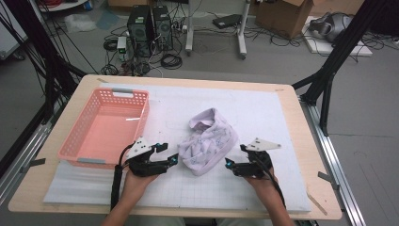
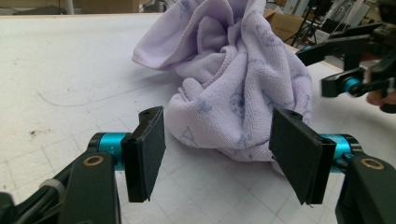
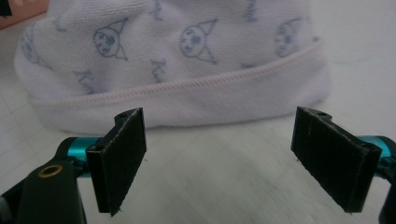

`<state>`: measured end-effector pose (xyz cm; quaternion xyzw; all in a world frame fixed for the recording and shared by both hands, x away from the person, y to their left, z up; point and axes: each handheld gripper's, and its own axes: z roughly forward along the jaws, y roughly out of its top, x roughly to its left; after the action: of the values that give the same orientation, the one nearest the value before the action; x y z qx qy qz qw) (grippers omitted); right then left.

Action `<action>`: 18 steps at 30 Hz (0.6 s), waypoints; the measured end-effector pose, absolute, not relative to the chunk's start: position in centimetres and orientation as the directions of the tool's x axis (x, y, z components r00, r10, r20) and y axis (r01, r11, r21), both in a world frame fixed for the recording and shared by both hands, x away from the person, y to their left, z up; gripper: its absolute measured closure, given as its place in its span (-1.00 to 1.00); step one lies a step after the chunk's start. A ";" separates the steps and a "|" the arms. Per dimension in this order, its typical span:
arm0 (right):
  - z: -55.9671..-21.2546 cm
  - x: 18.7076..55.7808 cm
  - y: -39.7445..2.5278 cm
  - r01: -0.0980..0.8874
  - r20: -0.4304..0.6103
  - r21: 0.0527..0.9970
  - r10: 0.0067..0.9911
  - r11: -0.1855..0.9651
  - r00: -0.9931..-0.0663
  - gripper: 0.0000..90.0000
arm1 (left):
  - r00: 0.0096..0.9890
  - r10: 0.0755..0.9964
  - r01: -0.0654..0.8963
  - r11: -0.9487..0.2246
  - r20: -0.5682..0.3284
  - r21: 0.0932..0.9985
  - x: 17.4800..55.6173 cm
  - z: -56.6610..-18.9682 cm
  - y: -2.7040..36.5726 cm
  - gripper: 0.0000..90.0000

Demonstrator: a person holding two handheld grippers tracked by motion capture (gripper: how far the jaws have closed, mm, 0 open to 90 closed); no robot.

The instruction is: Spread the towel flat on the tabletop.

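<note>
In the middle of the table, a bit toward the near edge, lies a crumpled purple towel [image 1: 209, 140] with little faces drawn on it. It looks soft, light and floppy, so I think it will bend and droop when lifted, and it will not break. The stitched hem along its low edge looks like a good spot to pinch. The left gripper [image 1: 170, 159] sits just beside the towel with its jaws spread wide, holding nothing. The right gripper [image 1: 230, 164] is near the other side, jaws wide apart too. A pink basket [image 1: 75, 137] waits by the left edge of the table [image 1: 301, 141]
</note>
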<state>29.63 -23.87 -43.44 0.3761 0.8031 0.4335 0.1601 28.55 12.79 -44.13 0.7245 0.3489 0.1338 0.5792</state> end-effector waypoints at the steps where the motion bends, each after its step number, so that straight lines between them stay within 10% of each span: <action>1: -43.6 30.1 -23.2 0.479 0.079 0.807 0.740 0.346 -0.667 -0.63 | 0.722 0.659 0.350 -0.086 -0.210 0.933 28.6 -44.1 12.8 -0.19; 7: -45.1 31.6 -19.6 0.502 0.022 0.755 0.750 0.422 -0.662 -0.12 | 0.731 0.649 0.355 -0.099 -0.210 0.930 28.7 -44.3 12.5 -0.16; 8: -44.9 31.6 -19.5 0.497 0.012 0.763 0.759 0.413 -0.651 0.41 | 0.731 0.649 0.355 -0.100 -0.210 0.929 28.7 -44.3 12.6 -0.15; 11: -44.7 31.6 -19.9 0.502 0.016 0.758 0.758 0.416 -0.652 0.72 | 0.732 0.648 0.356 -0.099 -0.211 0.929 28.7 -44.2 12.7 -0.14; 18: -42.7 29.1 -25.8 0.501 0.018 0.764 0.763 0.407 -0.646 0.78 | 0.735 0.646 0.349 -0.097 -0.207 0.932 28.4 -44.1 12.9 -0.07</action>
<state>29.07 -25.76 -42.71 0.3847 0.8213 0.3856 0.1695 28.44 12.89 -44.06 0.7295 0.3408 0.1283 0.5790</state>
